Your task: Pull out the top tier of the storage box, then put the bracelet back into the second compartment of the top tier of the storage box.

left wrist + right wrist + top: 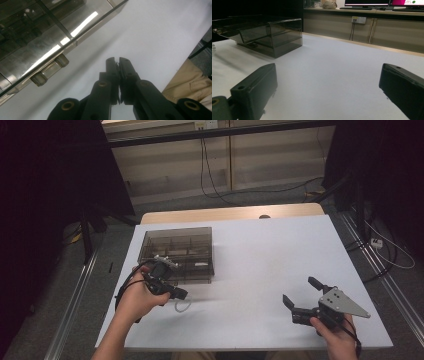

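One white table [260,265] carries one smoky clear compartment box [179,254] at its left half, with nothing standing between it and either tool. The right gripper [301,294] rests well apart from the box, jaws spread wide. The left gripper [118,65], jaws pressed together on nothing, sits just beside the box's front latch [50,70]. A small white cord loop [182,307], perhaps cable, lies under it, half hidden.
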{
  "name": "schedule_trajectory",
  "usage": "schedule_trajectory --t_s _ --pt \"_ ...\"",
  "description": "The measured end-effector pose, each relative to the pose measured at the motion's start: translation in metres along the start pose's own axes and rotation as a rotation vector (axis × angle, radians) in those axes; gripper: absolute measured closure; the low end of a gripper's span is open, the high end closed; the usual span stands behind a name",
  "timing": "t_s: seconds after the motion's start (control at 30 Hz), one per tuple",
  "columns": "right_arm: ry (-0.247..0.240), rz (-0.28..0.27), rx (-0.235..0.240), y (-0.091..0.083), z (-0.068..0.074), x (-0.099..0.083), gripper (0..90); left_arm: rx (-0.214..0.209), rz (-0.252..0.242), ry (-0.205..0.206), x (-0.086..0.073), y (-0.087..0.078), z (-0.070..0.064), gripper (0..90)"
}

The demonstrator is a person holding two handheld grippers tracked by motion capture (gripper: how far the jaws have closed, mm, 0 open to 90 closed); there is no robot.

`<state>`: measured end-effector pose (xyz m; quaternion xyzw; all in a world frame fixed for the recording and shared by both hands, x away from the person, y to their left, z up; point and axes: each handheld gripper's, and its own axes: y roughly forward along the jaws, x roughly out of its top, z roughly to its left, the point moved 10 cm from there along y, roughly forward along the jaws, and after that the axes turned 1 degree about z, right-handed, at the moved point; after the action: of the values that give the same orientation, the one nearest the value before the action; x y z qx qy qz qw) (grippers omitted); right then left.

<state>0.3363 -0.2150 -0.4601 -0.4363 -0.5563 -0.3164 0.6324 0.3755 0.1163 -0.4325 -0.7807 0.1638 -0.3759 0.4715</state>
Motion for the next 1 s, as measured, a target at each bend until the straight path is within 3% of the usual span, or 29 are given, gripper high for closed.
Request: schedule_trajectory --t_s 1.0 --pt "-0.003 0.000 0.003 0.001 0.003 0.001 1.0 0.047 0.026 0.023 0.006 -0.029 0.009 87.4"
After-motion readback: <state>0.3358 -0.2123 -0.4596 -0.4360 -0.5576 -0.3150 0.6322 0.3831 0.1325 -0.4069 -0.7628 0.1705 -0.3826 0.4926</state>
